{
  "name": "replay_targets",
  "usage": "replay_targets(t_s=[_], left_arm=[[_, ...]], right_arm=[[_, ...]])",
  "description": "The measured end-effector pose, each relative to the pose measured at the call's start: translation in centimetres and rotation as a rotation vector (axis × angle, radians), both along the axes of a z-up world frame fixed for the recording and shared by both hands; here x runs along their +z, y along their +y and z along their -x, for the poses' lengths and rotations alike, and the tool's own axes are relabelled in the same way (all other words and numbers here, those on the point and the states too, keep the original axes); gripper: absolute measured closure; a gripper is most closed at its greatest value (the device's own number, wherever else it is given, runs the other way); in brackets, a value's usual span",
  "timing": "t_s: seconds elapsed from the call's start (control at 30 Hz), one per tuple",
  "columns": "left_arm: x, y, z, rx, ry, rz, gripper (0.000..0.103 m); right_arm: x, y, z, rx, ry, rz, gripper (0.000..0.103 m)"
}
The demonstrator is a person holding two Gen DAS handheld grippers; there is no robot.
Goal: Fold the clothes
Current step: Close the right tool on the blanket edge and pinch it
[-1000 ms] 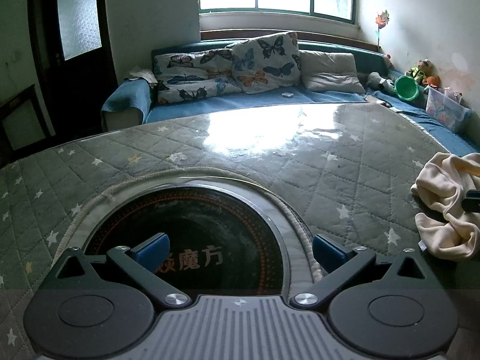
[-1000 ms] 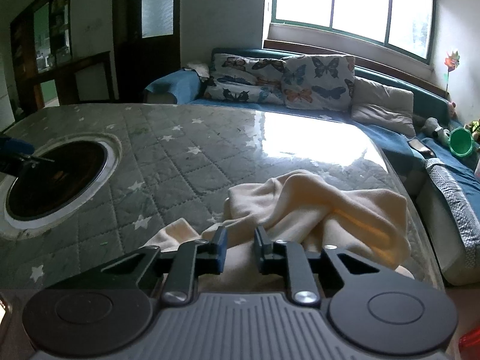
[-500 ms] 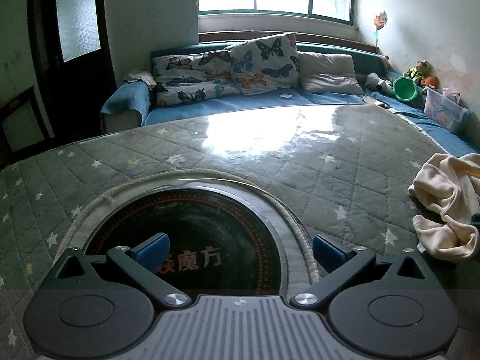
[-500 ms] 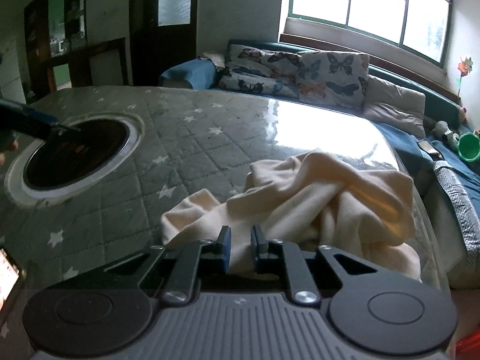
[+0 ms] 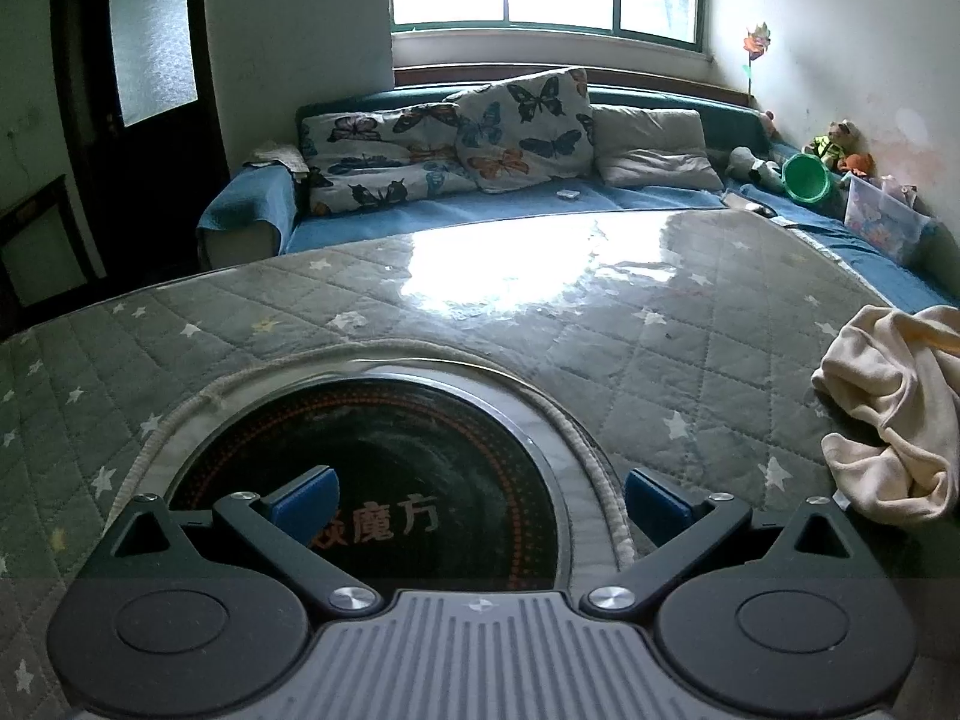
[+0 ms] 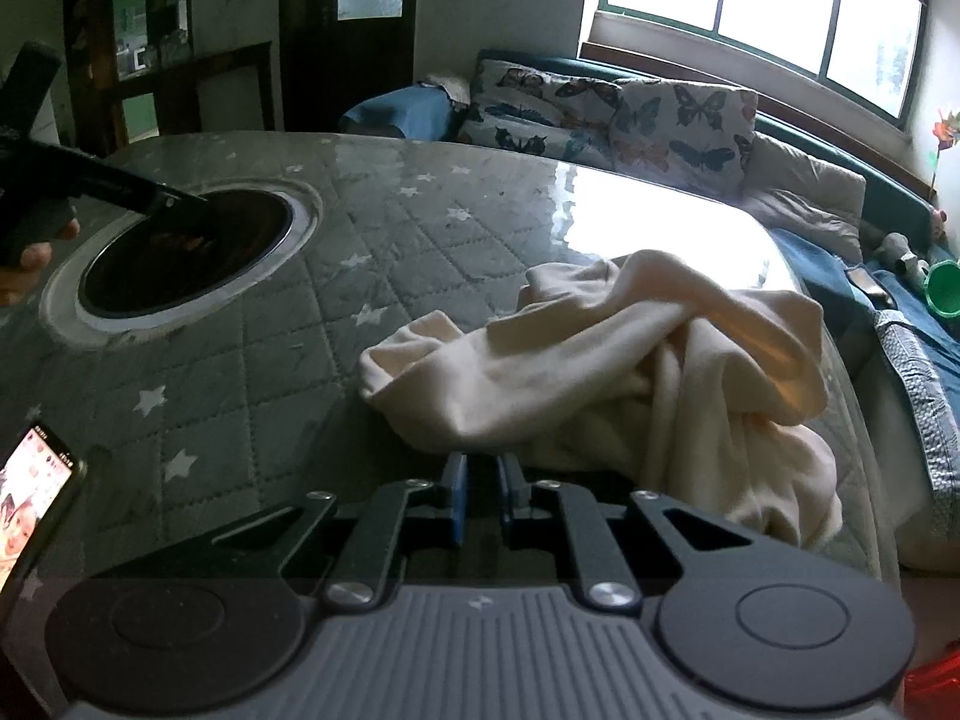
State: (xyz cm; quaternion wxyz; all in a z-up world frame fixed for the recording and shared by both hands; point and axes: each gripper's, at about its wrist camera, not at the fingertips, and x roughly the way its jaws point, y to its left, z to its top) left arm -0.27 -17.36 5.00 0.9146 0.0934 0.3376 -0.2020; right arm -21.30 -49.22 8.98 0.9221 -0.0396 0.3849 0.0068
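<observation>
A large table covered in a grey quilted star-print cloth under a glossy clear sheet filled most of both views. Beyond its far edge ran a blue sofa with butterfly cushions, below a bright window.

A crumpled cream garment lay in a heap near the table's right edge, not yet spread or folded. One fold appeared to hang close to or over that edge, so a careless tug toward the right could plausibly drag it off the table.

A round dark hotplate sat recessed in the table, well left of the garment. The stretch of cloth between them was open and looked like the best room for spreading. Cloth pulled too far left could catch on the hotplate's raised rim.

The right gripper sat just in front of the garment's near edge, its jaws narrowed almost together; whether any cloth was pinched between them cannot be told. If not, lifting would likely bring up nothing.

The left gripper hovered over the hotplate with jaws spread wide and empty, well apart from the garment.

A lit phone lay at the near left edge, where a sweeping sleeve could knock it.
</observation>
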Motion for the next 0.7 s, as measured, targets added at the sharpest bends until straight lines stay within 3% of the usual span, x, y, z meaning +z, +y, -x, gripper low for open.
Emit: replay_targets(t_s=[0.2, 0.4, 0.5, 0.7], left_arm=[[0.1, 0.0, 0.0, -0.004, -0.004, 0.001, 0.0], [0.4, -0.4, 0.2, -0.018, -0.011, -0.004, 0.0], [0.4, -0.6, 0.3, -0.027, -0.013, -0.011, 0.0], [0.5, -0.9, 0.2, -0.036, -0.014, -0.013, 0.0]], right_arm=[[2.2, -0.4, 0.5, -0.006, -0.056, -0.012, 0.091], [3.8, -0.5, -1.0, -0.021, -0.135, 0.005, 0.079], [3.8, -0.5, -1.8, -0.017, -0.141, -0.009, 0.069], [2.5, 0.0, -3.0, 0.005, -0.105, -0.021, 0.067]])
